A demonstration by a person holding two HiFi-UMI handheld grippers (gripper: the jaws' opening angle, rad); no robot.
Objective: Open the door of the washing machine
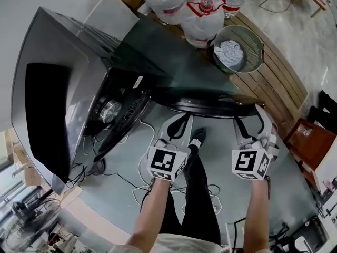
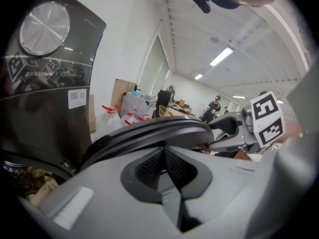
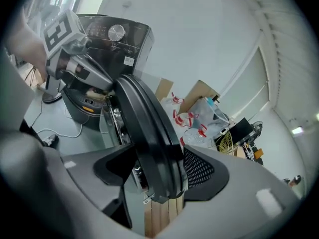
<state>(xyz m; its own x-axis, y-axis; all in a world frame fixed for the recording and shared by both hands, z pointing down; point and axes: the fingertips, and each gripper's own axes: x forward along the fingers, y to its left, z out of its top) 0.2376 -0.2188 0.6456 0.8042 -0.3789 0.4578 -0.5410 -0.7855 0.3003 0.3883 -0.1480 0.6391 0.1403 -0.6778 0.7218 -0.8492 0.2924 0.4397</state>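
Washing machine (image 1: pixel 63 88): dark grey, glossy casing, standing on the floor (image 1: pixel 121 204) at the head view's left. Only the left gripper view shows its ribbed silver dial (image 2: pixel 44 28) and a white sticker (image 2: pixel 77 98) on the front.

Door (image 1: pixel 210 105): round, with a thick black rim, swung wide open and away from the casing. We see it edge-on from above.

Bottles (image 1: pixel 195 4): clear plastic with red-and-white labels, grouped by the wooden slats (image 1: pixel 279 83). We list them from the head view.

Basket (image 1: pixel 238 47): round wire mesh holding something white, just beside the bottles.

Right gripper (image 3: pixel 159 168): jaws at their widest, set astride the door's rim, with the textured pad just beside it. Only its own view shows this.

Left gripper (image 2: pixel 163 158): jaws closed together with nothing between them, just under the door's rim.
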